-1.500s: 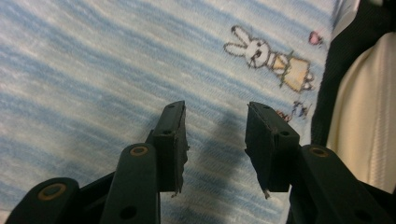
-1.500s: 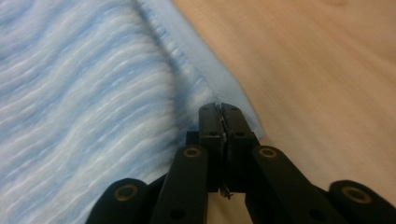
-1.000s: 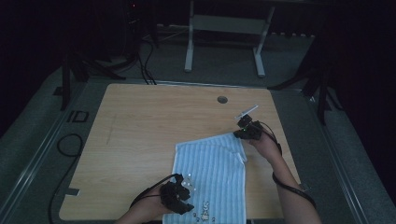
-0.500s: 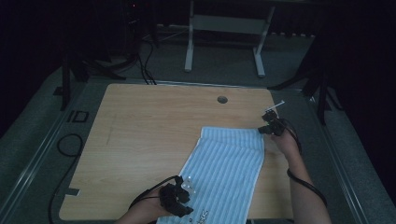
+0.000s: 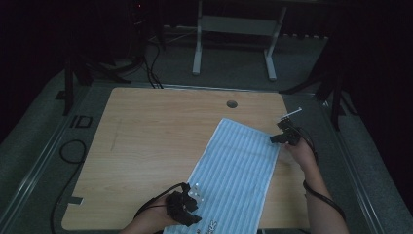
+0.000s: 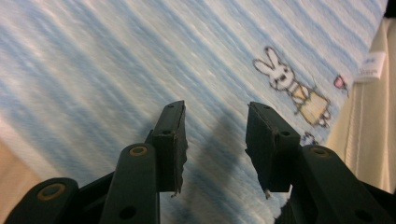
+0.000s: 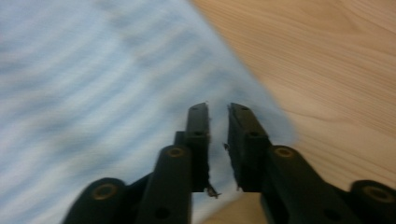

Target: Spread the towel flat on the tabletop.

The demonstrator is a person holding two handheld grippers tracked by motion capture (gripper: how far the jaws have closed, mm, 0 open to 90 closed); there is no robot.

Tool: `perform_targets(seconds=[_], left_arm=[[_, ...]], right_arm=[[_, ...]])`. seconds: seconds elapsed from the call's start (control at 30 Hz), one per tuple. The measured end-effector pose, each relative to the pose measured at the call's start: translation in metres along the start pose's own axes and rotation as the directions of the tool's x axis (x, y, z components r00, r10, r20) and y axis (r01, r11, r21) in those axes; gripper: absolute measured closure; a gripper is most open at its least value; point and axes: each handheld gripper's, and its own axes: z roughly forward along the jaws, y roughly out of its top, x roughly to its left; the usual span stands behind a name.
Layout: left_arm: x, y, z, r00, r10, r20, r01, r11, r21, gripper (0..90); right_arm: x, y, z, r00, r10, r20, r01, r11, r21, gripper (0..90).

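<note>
A blue-and-white striped towel (image 5: pixel 237 173) is spread flat on the wooden table (image 5: pixel 156 136), laid at a slant from the near edge toward the far right corner. Its near end reaches the table's front edge, and its far end lies just beside the right gripper (image 5: pixel 282 138).

The left gripper (image 5: pixel 187 207) is held over the near left part of the towel. In the left gripper view its jaws are seen parted by a clear gap, with nothing clamped between the pads (image 6: pixel 173 140) — the striped cloth (image 6: pixel 140 60) is simply seen beneath them. A small rabbit figure (image 6: pixel 292 86) is printed on the cloth to one side of the jaws, and a white label (image 6: pixel 371 65) is sewn at the hem beyond it.

The right gripper (image 7: pixel 218 140) is poised at the towel's far right corner (image 7: pixel 261 112). Its jaws have just been opening; only a narrow slit is left between them, and no cloth is seen caught in it — the corner lies flat on the bare wood (image 7: pixel 327 60) under the tips. The picture there is blurred, so whether the tips touch the cloth cannot be told.

A round hole (image 5: pixel 232 104) is set in the tabletop, well apart from the towel.
</note>
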Motion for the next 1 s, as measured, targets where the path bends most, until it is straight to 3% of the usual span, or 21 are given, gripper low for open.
perform_targets(seconds=[0.07, 0.13, 0.27, 0.4, 0.6, 0.77, 1.0], left_arm=[[0.005, 0.003, -0.004, 0.9999, -0.006, -0.014, 0.006, 0.9999, -0.014, 55.4], [0.013, 0.008, -0.009, 0.9993, -0.018, -0.033, 0.017, 0.9996, -0.025, 55.5], [0.029, 0.019, -0.013, 0.9981, -0.025, -0.056, 0.023, 0.9990, -0.037, 55.5], [0.048, 0.031, -0.012, 0.9960, -0.041, -0.079, 0.039, 0.9986, -0.037, 55.5], [0.069, 0.044, 0.006, 0.9933, -0.055, -0.102, 0.054, 0.9985, -0.008, 55.2], [0.074, 0.049, 0.018, 0.9933, -0.040, -0.108, 0.040, 0.9992, -0.002, 52.7], [0.075, 0.051, 0.019, 0.9918, -0.041, -0.121, 0.041, 0.9991, -0.003, 52.7]], right_arm=[[0.014, -0.003, -0.007, 0.9994, -0.035, 0.007, 0.035, 0.999, -0.013, 71.0], [0.028, -0.011, -0.012, 0.9986, -0.040, -0.035, 0.039, 0.999, -0.030, 73.7], [0.056, -0.036, -0.014, 0.9929, -0.070, -0.096, 0.068, 0.997, -0.027, 75.7], [0.077, -0.066, -0.019, 0.9902, -0.075, -0.118, 0.070, 0.997, -0.046, 71.8], [0.094, -0.093, -0.026, 0.9907, -0.081, -0.109, 0.078, 0.996, -0.038, 63.6], [0.108, -0.104, -0.026, 0.9894, -0.125, -0.074, 0.124, 0.992, -0.009, 61.4], [0.102, -0.100, -0.018, 0.9903, -0.128, -0.054, 0.129, 0.991, 0.021, 61.4]])
